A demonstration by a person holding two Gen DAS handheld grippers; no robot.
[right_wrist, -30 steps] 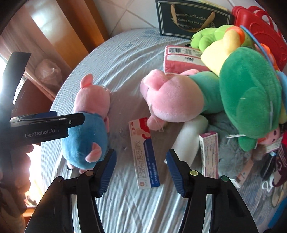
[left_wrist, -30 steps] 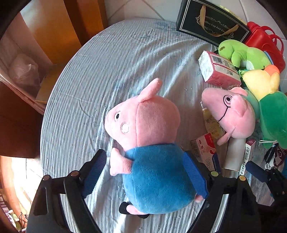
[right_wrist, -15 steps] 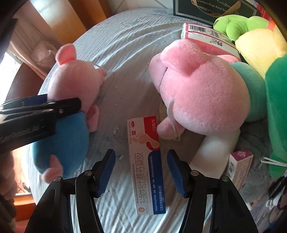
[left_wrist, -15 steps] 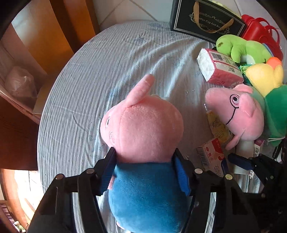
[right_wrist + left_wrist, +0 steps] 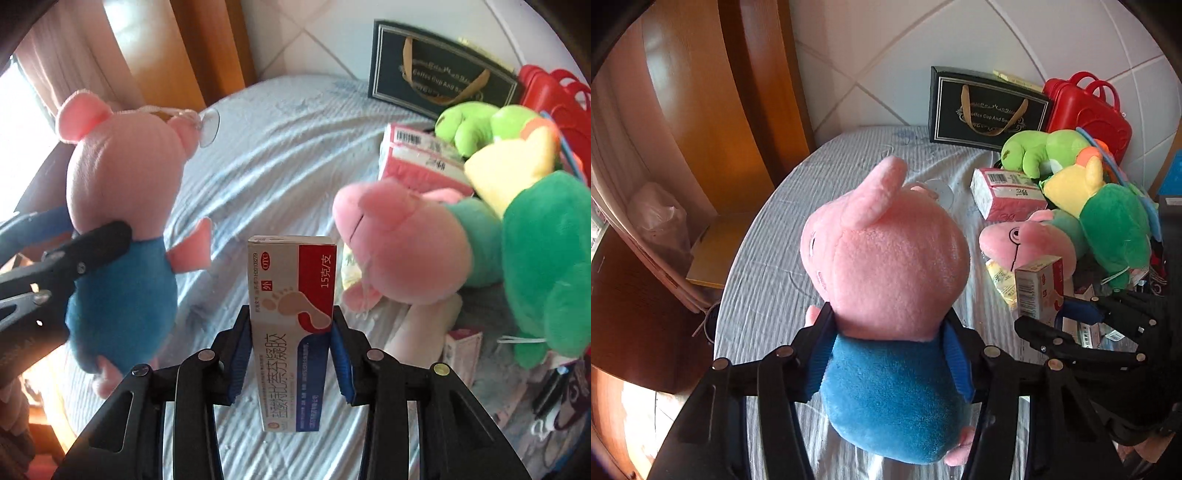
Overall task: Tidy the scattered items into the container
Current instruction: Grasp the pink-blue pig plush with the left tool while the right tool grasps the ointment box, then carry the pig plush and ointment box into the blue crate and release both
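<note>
Striped bedspread (image 5: 849, 155), red case (image 5: 1086, 110) shut

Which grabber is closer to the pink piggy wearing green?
Right. The right gripper, shut on the ointment box, sits just beside the green-shirt pig; the left gripper, holding the blue-shirt pig, is farther away.

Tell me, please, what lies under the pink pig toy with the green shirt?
Under the pink pig toy with the green shirt a yellow packet shows below its snout and a white cylinder-shaped item below its body. How far these reach beneath it is covered.
</note>
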